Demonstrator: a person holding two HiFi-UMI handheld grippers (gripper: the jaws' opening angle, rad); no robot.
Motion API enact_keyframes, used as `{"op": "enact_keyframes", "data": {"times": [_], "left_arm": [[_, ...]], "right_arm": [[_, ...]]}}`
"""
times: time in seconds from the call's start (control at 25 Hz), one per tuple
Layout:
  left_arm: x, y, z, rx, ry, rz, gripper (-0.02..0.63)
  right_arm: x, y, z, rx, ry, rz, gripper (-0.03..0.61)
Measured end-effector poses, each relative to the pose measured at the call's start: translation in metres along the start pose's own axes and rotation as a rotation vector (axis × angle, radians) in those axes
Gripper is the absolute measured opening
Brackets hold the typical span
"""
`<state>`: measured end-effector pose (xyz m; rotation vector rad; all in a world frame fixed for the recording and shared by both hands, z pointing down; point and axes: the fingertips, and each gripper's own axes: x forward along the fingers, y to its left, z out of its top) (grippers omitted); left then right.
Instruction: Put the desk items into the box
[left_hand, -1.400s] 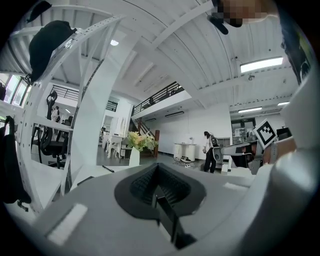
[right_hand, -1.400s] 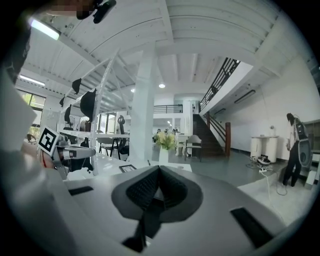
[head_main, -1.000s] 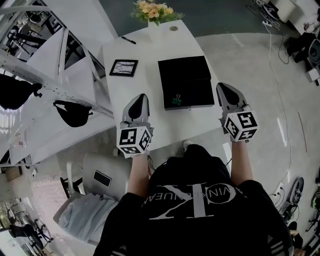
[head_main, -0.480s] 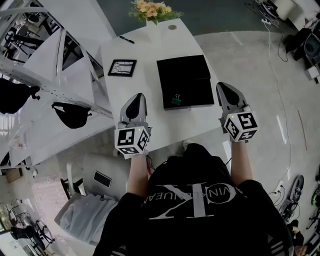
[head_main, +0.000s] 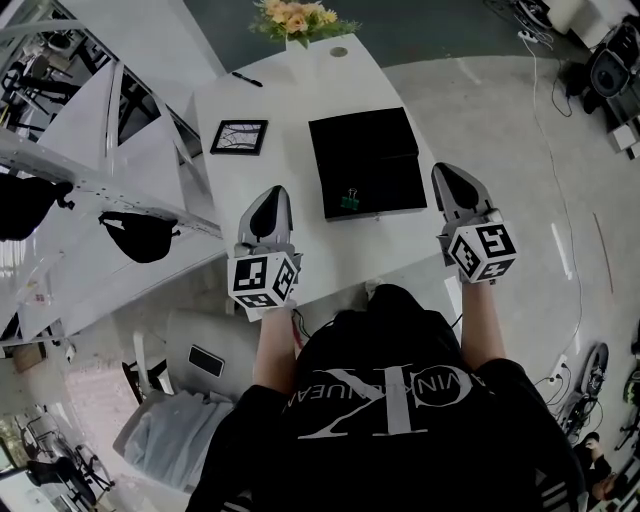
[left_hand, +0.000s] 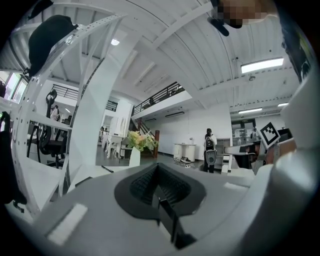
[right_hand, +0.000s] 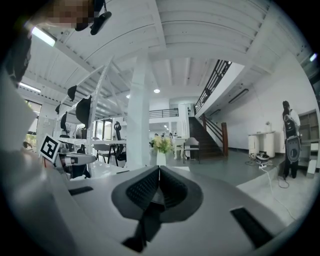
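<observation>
In the head view a flat black box (head_main: 366, 163) lies on the white desk (head_main: 298, 110), with a green binder clip (head_main: 349, 200) near its front edge. A small framed black tablet (head_main: 239, 137) lies to the left, and a black pen (head_main: 247, 79) further back. My left gripper (head_main: 268, 203) hovers over the desk's front left, shut and holding nothing. My right gripper (head_main: 447, 181) hangs just past the desk's right edge, beside the box, also shut and holding nothing. In both gripper views the jaws meet with nothing between: left gripper (left_hand: 156, 167), right gripper (right_hand: 159, 169).
A white vase of yellow flowers (head_main: 296, 20) stands at the desk's far end beside a small round cup (head_main: 338, 51). White shelving with black headsets (head_main: 137, 236) runs along the left. Cables (head_main: 545, 80) trail over the floor on the right. A person (right_hand: 290, 140) stands far off.
The head camera has shifted slightly, so the desk items sit a little higher and further left in view. Both grippers have held about the same place and stayed shut.
</observation>
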<state>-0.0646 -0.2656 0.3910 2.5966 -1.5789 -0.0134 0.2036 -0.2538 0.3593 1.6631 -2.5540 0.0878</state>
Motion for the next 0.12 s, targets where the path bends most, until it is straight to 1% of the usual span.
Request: {"op": "enact_keyframes", "data": {"times": [0.12], "left_arm": [[0.0040,-0.0007,-0.0005,-0.001,0.001,-0.010,0.008]], "right_arm": [[0.0022,-0.0012,-0.0011,0.000,0.004,-0.001,0.015]]}}
